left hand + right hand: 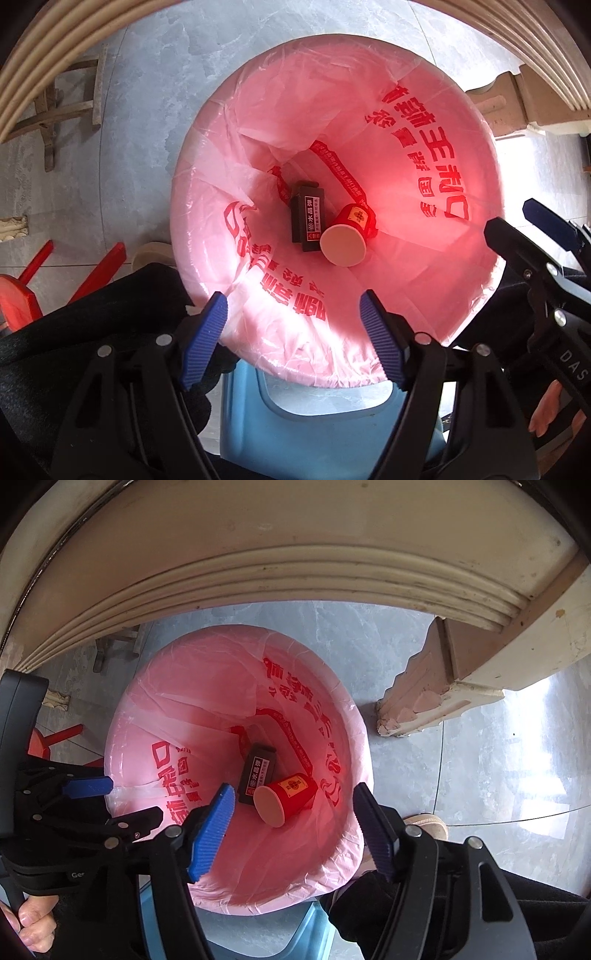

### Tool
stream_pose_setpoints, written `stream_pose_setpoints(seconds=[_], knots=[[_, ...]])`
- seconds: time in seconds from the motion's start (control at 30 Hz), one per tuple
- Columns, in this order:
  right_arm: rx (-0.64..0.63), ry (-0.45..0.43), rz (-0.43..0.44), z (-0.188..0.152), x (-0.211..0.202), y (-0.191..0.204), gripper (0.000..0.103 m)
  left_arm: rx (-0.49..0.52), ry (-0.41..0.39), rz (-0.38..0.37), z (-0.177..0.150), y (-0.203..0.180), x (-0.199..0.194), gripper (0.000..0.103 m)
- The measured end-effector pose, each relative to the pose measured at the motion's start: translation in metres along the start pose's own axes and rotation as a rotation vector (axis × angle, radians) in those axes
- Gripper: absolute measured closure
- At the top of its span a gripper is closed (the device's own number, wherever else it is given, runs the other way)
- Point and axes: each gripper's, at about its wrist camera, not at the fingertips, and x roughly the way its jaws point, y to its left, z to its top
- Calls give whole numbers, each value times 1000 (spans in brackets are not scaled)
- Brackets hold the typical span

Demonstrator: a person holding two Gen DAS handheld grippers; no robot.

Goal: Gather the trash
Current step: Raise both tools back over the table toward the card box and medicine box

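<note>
A round bin lined with a pink plastic bag [424, 280] stands on the floor below me; it also shows in the right wrist view [155, 716]. At its bottom lie a red paper cup [349, 234] on its side and a black box [308, 218], also seen in the right wrist view as the cup [286, 799] and the box [258, 773]. My left gripper [293, 341] is open and empty above the bin's near rim. My right gripper [293, 830] is open and empty above the bin; it also shows in the left wrist view [517, 225].
A cream table edge [295, 576] curves over the bin, with a chipped table leg [424, 694] to the right. A blue plastic stool [314, 424] stands under me. A red stool [22, 295] and a wooden chair [66, 107] stand at the left on the grey tiled floor.
</note>
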Motion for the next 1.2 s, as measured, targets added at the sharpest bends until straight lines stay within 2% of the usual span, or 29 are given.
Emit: stream_pose_setpoints(seconds=[0.1,0.23,0.37,0.43,0.5,0.53,0.6,0.7,0.8,0.87,0.93,1.0,1.07,1.17,1.2], knots=[[-15,-11,-5,-3,-8,3,36,23,-16,35,-9,-2,-10,31],[-33,-36,-4,-11,-31,6,36,47,-26,40,-27,-1,-35,30],[-36,-73,30,-20,-71,4,36,87,-63,44,-54,2,-84,30],[-41,-104,48,-22,-102,1,36,111,-106,50,-66,4,-119,30],[-52,-148,51,-21,-140,-2,29,128,-150,77,-74,5,-152,30],[-60,-175,50,-19,-158,-4,19,136,-183,92,-76,6,-175,28],[-86,-239,51,-14,-199,-5,15,138,-248,124,-78,7,-214,24],[-139,-306,56,2,-257,-3,13,146,-319,131,-71,6,-277,23],[-189,-345,95,26,-310,1,7,160,-416,177,-59,-1,-344,23],[-218,-352,124,39,-335,6,7,173,-459,182,-48,-7,-385,17],[-242,-344,145,54,-354,11,7,176,-504,175,-38,-13,-420,16],[-256,-345,151,66,-368,16,7,169,-527,208,-24,-23,-445,16],[-267,-355,137,80,-380,18,7,153,-512,214,-9,-27,-457,16],[-270,-353,123,99,-390,14,7,129,-425,144,21,-32,-463,16],[-265,-354,115,105,-393,12,7,125,-415,150,26,-33,-463,16]])
